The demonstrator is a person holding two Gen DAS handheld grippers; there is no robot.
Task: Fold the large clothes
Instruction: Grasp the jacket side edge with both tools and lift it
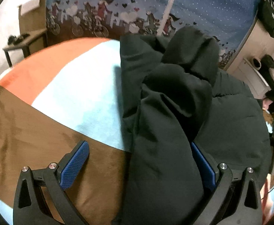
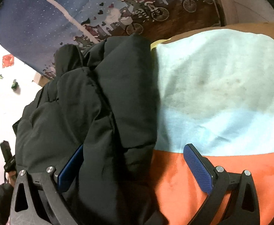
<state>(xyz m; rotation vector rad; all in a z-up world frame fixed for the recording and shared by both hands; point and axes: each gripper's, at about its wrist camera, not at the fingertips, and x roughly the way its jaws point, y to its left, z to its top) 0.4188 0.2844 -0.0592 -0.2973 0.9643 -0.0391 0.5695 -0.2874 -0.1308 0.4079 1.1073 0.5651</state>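
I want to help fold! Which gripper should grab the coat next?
Probably either: the left gripper and right gripper are both open with the coat between their fingers. Left looks slightly better, with fabric filling more of its gap.

Colour-block blanket [image 1: 65,86]; cyclist-print curtain [image 1: 202,9]

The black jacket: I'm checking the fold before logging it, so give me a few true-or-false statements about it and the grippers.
1. The black jacket lies on a striped blanket. True.
2. The left gripper is shut tight. False: its fingers stand wide apart, jacket fabric between them.
3. The right gripper also has jacket fabric between its fingers. True.
4. The jacket is red. False: it is black.
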